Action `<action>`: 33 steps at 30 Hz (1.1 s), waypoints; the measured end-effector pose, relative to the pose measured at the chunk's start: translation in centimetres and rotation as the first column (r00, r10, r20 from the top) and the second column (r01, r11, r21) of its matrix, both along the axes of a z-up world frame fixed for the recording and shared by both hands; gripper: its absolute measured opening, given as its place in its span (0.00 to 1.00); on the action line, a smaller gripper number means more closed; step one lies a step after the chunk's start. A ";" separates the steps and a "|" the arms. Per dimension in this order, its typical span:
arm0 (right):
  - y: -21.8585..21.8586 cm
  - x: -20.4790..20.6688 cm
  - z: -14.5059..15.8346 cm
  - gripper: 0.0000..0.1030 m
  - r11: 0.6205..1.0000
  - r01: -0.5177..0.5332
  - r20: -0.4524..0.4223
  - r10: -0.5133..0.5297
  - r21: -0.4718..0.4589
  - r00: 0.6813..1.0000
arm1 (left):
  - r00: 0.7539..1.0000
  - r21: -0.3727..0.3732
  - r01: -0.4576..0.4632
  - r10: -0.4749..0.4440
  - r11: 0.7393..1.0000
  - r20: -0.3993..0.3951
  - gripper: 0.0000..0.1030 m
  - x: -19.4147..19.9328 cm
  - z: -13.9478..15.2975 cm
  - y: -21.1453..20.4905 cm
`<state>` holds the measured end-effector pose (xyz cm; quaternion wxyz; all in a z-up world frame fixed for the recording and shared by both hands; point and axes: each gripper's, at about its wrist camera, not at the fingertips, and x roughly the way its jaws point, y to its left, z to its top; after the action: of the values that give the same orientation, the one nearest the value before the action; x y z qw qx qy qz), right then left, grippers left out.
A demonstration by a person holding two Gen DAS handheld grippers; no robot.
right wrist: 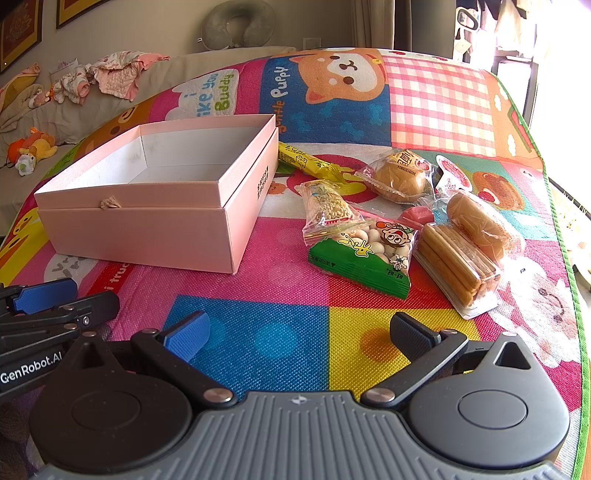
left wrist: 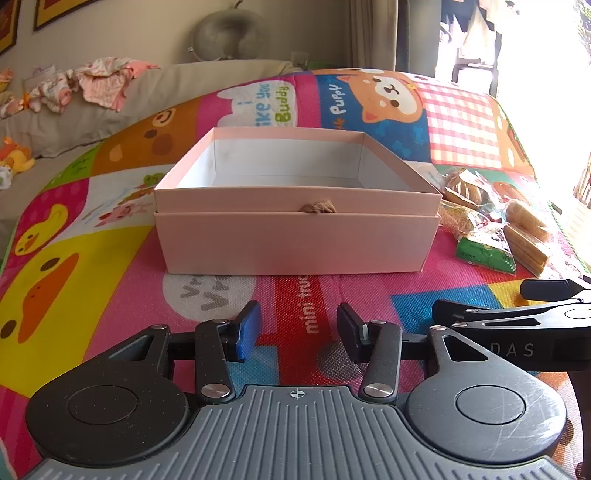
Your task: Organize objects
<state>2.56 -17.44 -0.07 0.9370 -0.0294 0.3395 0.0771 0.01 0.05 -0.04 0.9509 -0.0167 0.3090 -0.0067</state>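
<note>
An open, empty pink box [left wrist: 295,236] [right wrist: 147,229] sits on a colourful play mat. Right of it lie wrapped snacks: a green bag of round puffs [right wrist: 365,251], a grain bar [right wrist: 328,203], a yellow stick pack [right wrist: 303,158], a wrapped bun [right wrist: 400,179], a pack of biscuit sticks [right wrist: 456,266], a second bun [right wrist: 480,225], a red-lidded jelly cup [right wrist: 452,175] and a pink candy [right wrist: 417,214]. Some also show in the left wrist view [left wrist: 487,236]. My left gripper [left wrist: 298,328] is open and empty, in front of the box. My right gripper [right wrist: 299,332] is open and empty, short of the snacks.
The mat [right wrist: 295,332] covers a raised surface whose right edge [right wrist: 569,258] drops off near the snacks. A grey sofa [left wrist: 55,122] with baby clothes and soft toys stands at the left. A neck pillow [left wrist: 229,33] rests behind it.
</note>
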 end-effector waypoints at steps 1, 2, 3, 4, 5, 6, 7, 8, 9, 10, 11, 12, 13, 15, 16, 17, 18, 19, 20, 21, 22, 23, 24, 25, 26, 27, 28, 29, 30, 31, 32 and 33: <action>0.0 0.0 0.0 1.00 1.000 0.000 0.000 0.000 0.000 1.000 | 1.000 0.001 0.000 0.000 1.000 0.000 0.50 0.0 0.0 0.0; 0.0 0.0 0.0 1.00 1.000 0.000 0.000 0.000 0.000 1.000 | 1.000 0.001 0.000 0.000 1.000 0.000 0.50 0.0 0.0 0.0; 0.0 0.0 0.0 1.00 1.000 0.000 0.000 0.000 0.000 1.000 | 1.000 0.001 0.000 0.000 1.000 0.000 0.50 0.0 0.0 0.0; 0.0 0.0 0.0 1.00 1.000 0.000 0.000 0.000 0.000 1.000 | 1.000 0.004 0.000 0.000 1.000 0.000 0.50 -0.1 -0.1 0.1; 0.0 0.0 0.0 1.00 1.000 0.000 0.000 0.000 0.000 1.000 | 1.000 0.008 0.000 0.000 1.000 -0.001 0.50 -0.1 -0.1 0.1; 0.0 0.0 0.0 1.00 1.000 0.000 0.000 0.000 0.000 1.000 | 1.000 0.012 0.000 0.000 1.000 -0.001 0.50 -0.1 -0.1 0.0; 0.0 0.0 0.0 1.00 1.000 0.000 0.000 0.000 0.000 1.000 | 1.000 0.013 -0.001 0.001 1.000 -0.002 0.50 -0.1 -0.1 0.0; 0.0 0.0 0.0 1.00 1.000 0.000 0.000 0.000 0.000 1.000 | 1.000 0.015 -0.001 0.001 1.000 -0.002 0.50 0.0 -0.1 0.0; 0.0 0.0 0.0 1.00 1.000 0.000 0.000 0.000 0.000 1.000 | 1.000 0.016 -0.001 0.001 1.000 -0.002 0.50 0.0 -0.1 0.0; 0.0 0.0 0.0 1.00 1.000 0.000 0.000 0.000 0.000 1.000 | 1.000 0.019 -0.001 0.001 1.000 -0.001 0.50 -0.1 -0.1 -0.1; 0.0 0.0 0.0 1.00 1.000 0.000 0.000 0.000 0.000 1.000 | 1.000 0.021 -0.001 0.001 1.000 -0.002 0.50 -0.1 -0.1 -0.1; 0.0 0.0 0.0 1.00 1.000 0.000 0.000 0.000 0.000 1.000 | 1.000 0.020 -0.001 0.001 1.000 -0.002 0.50 -0.1 -0.1 -0.1; 0.0 0.0 0.0 1.00 1.000 0.000 0.000 0.000 0.000 1.000 | 1.000 0.020 -0.001 0.001 1.000 -0.002 0.50 -0.1 -0.1 -0.1; 0.0 0.0 0.0 1.00 1.000 0.000 0.000 0.000 0.000 1.000 | 1.000 0.021 -0.001 0.001 1.000 -0.002 0.50 -0.1 -0.1 -0.1; 0.0 0.0 0.0 1.00 1.000 0.000 0.000 0.000 0.000 1.000 | 1.000 0.022 -0.001 0.001 1.000 -0.002 0.50 -0.1 -0.1 -0.1; 0.0 0.0 0.0 1.00 1.000 0.000 0.000 0.000 0.000 1.000 | 1.000 0.022 -0.001 0.001 1.000 -0.002 0.50 -0.1 -0.1 -0.1; 0.0 0.0 0.0 1.00 1.000 0.000 0.000 0.000 0.000 1.000 | 1.000 0.021 -0.001 0.001 1.000 -0.002 0.50 -0.1 -0.1 -0.1; 0.0 0.0 0.0 1.00 1.000 0.000 0.000 0.000 0.000 1.000 | 1.000 0.021 -0.001 0.001 1.000 -0.002 0.50 -0.1 -0.1 -0.1; 0.0 0.0 0.0 1.00 1.000 0.000 0.000 0.000 0.000 1.000 | 1.000 0.021 -0.001 0.001 1.000 -0.002 0.50 -0.1 -0.1 -0.1; 0.0 0.0 0.0 1.00 1.000 0.000 0.000 0.000 0.000 1.000 | 1.000 0.021 -0.001 0.001 1.000 -0.002 0.50 0.0 -0.1 -0.1; 0.0 0.0 0.0 1.00 1.000 0.000 0.000 0.000 0.000 1.000 | 1.000 0.021 -0.001 0.001 1.000 -0.002 0.50 0.0 -0.1 -0.1; 0.0 0.0 0.0 1.00 1.000 0.000 0.000 0.000 0.000 1.000 | 1.000 0.021 -0.001 0.001 1.000 -0.002 0.50 0.0 -0.1 -0.1; 0.0 0.0 0.0 1.00 1.000 0.000 0.000 0.000 0.000 1.000 | 1.000 0.020 -0.001 0.001 1.000 -0.002 0.50 0.0 -0.1 -0.1; 0.0 0.0 0.0 1.00 1.000 0.000 0.000 0.000 0.000 1.000 | 1.000 0.020 0.000 0.001 1.000 -0.002 0.50 0.0 -0.1 -0.1; 0.0 0.0 0.0 1.00 1.000 0.000 0.000 0.000 0.000 1.000 | 1.000 0.020 0.000 0.001 1.000 -0.002 0.50 0.0 -0.1 -0.1; 0.0 0.0 0.0 1.00 1.000 0.000 0.000 0.000 0.000 1.000 | 1.000 0.021 -0.001 0.001 1.000 -0.002 0.50 0.0 -0.1 -0.1; 0.0 0.0 0.0 1.00 1.000 0.000 0.000 0.000 0.000 1.000 | 1.000 0.020 0.000 0.001 1.000 -0.002 0.50 0.0 -0.1 -0.1; 0.0 0.1 0.0 1.00 1.000 0.000 0.000 0.000 0.000 1.000 | 1.000 0.019 -0.001 0.001 1.000 -0.002 0.50 0.0 -0.1 -0.1; 0.0 0.1 0.0 1.00 1.000 0.000 0.000 0.000 0.000 1.000 | 1.000 0.019 -0.001 0.001 1.000 -0.002 0.50 0.0 -0.1 -0.1; 0.0 0.1 0.0 1.00 1.000 0.000 0.000 0.000 0.000 1.000 | 1.000 0.018 -0.001 0.001 1.000 -0.002 0.50 0.0 -0.1 -0.2; 0.0 0.1 0.0 1.00 1.000 0.000 0.000 0.000 0.000 1.000 | 1.000 0.019 -0.001 0.001 1.000 -0.002 0.50 0.0 -0.1 -0.2; 0.0 0.1 0.0 1.00 1.000 0.000 0.000 0.000 0.000 1.000 | 1.000 0.019 -0.001 0.001 1.000 -0.002 0.50 0.0 -0.1 -0.2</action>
<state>2.67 -17.46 -0.06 0.9370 -0.0295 0.3393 0.0771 -0.01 -0.12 -0.14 0.9508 -0.0077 0.3098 -0.0034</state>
